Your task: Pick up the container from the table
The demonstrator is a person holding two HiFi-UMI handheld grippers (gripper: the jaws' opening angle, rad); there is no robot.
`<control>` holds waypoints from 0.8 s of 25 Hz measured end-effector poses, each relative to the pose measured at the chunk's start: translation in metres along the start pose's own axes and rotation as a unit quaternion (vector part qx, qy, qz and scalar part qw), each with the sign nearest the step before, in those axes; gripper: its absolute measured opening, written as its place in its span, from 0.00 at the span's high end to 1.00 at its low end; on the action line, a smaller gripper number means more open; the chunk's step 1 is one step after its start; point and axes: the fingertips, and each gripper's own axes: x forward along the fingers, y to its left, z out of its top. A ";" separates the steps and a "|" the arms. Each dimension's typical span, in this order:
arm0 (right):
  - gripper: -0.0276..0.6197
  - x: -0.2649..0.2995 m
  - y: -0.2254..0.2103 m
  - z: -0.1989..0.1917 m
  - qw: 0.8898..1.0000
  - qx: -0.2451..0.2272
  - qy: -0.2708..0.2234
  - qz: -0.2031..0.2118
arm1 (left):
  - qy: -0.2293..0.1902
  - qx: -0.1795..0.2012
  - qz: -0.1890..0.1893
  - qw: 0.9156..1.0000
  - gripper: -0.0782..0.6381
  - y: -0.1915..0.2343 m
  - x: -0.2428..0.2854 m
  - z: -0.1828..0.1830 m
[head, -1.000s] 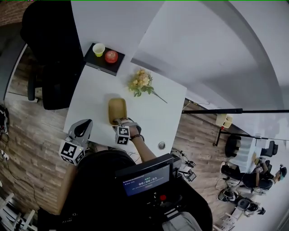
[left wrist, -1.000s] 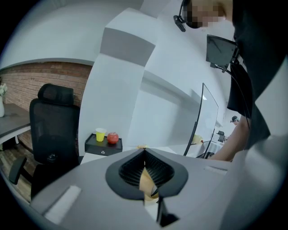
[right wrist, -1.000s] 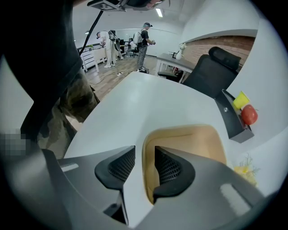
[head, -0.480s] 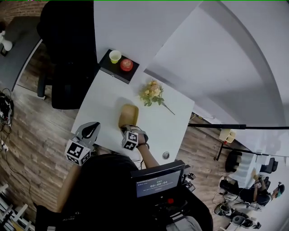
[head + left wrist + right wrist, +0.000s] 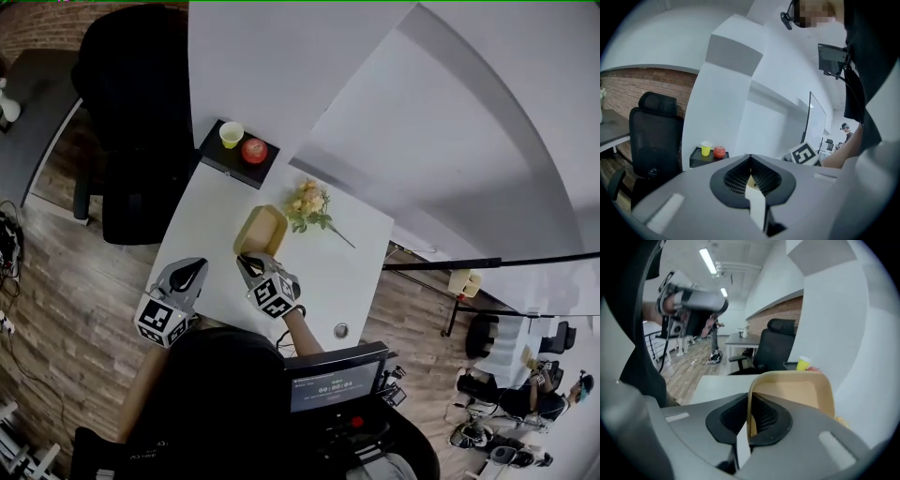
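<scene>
In the head view a tan, shallow container (image 5: 260, 231) hangs tilted above the white table (image 5: 211, 225). My right gripper (image 5: 247, 264) is shut on the container's near rim. The right gripper view shows that rim pinched between the pads, with the tan container (image 5: 797, 391) rising beyond them and my right gripper (image 5: 750, 417) closed on it. My left gripper (image 5: 190, 274) hovers at the table's near left edge, apart from the container. In the left gripper view my left gripper (image 5: 750, 161) has its jaws together and holds nothing.
A black tray (image 5: 214, 156) at the table's far end carries a yellow cup (image 5: 231, 134) and a red apple (image 5: 254, 150). A flower bunch (image 5: 310, 206) lies right of the container. A black chair (image 5: 131, 112) stands left. A small round object (image 5: 340, 330) sits near the front right edge.
My right gripper has shut on the container's near rim and raised it off the table, tipping it. My left gripper has hardly moved.
</scene>
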 end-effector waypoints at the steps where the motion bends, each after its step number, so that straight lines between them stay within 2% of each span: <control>1: 0.93 -0.008 -0.008 0.018 0.999 0.020 -0.030 -0.009 | -0.005 0.003 -0.004 1.000 0.89 0.000 0.001 0.004; 3: 0.93 -0.030 -0.023 0.053 0.994 0.054 -0.092 -0.028 | -0.015 0.010 -0.011 1.000 0.89 0.001 0.004 0.015; 6: 0.93 -0.073 -0.045 0.107 0.978 0.074 -0.183 -0.061 | -0.034 0.027 -0.021 0.999 0.89 0.002 0.011 0.039; 9: 0.93 -0.128 -0.064 0.157 0.951 0.092 -0.279 -0.093 | -0.061 0.041 -0.038 0.997 0.89 0.000 0.021 0.070; 12: 0.93 -0.179 -0.074 0.192 0.922 0.104 -0.355 -0.118 | -0.088 0.063 -0.059 0.992 0.89 -0.005 0.026 0.099; 16: 0.93 -0.224 -0.082 0.211 0.890 0.115 -0.418 -0.140 | -0.113 0.076 -0.077 0.988 0.89 -0.013 0.032 0.131; 20: 0.93 -0.246 -0.088 0.205 0.875 0.130 -0.436 -0.164 | -0.121 0.084 -0.097 0.984 0.89 -0.021 0.040 0.139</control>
